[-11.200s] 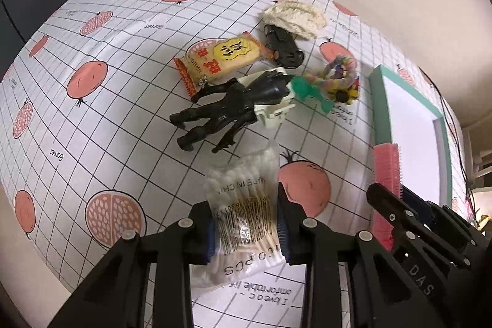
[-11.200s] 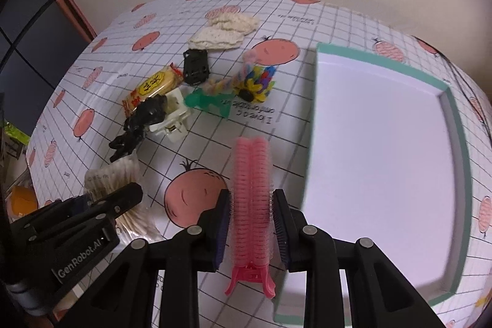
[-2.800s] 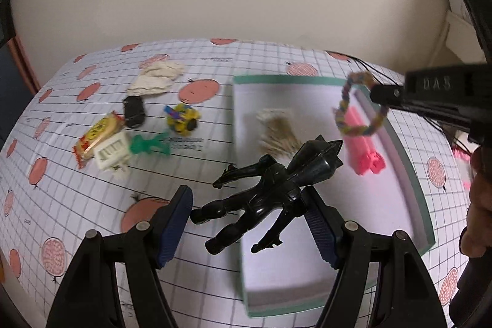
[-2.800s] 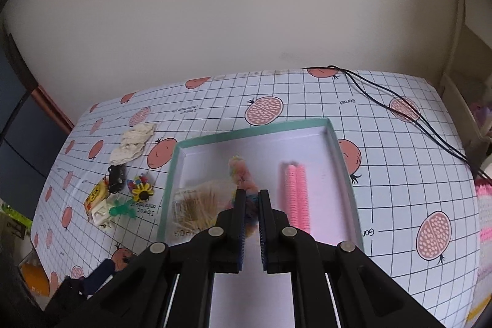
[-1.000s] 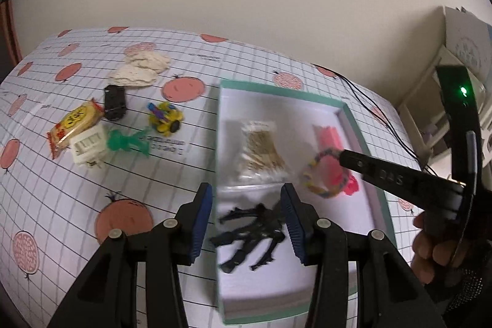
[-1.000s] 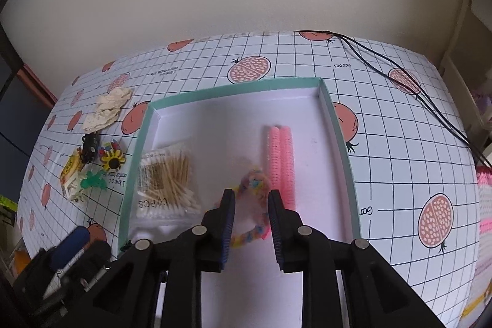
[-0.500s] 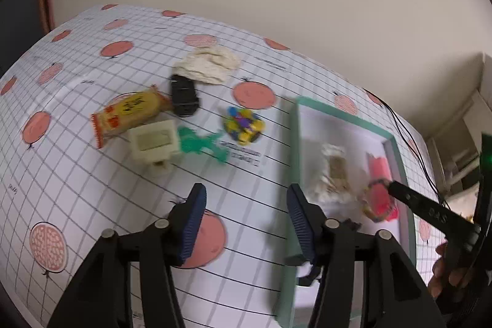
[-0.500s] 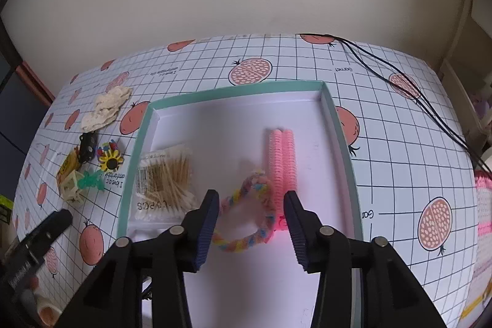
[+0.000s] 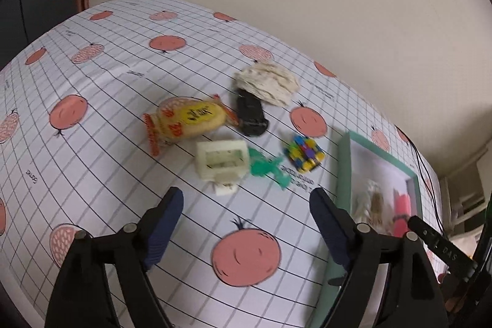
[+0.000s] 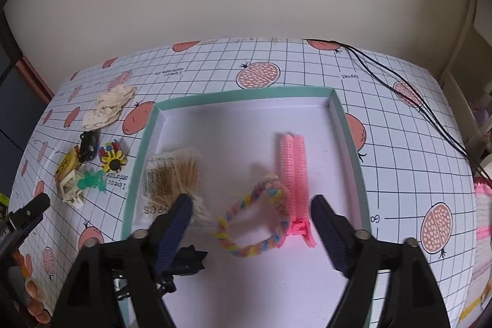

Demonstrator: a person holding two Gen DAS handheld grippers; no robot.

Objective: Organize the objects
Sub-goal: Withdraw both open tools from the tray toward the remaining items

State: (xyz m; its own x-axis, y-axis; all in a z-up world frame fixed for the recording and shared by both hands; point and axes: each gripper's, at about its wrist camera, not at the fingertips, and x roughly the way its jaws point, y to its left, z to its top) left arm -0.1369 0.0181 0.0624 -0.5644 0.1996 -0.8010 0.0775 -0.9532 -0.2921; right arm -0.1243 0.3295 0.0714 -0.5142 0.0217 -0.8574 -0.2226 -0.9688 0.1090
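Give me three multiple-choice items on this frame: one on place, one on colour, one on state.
1. Where does the braided multicolour rope ring lie?
A. inside the teal-rimmed white tray
B. on the tablecloth
C. in a hand-held gripper

2. What colour is the long zipper-like clip in the tray?
A. green
B. pink
C. black

3. How do the jaws of the left hand-held gripper stand?
A. shut on the snack packet
B. shut, empty
C. open, empty

Answers: 1 A, the ring rests on the tray floor beside the clip; 2 B, it is plainly pink; 3 C, the jaws stand wide apart with only tablecloth between them.
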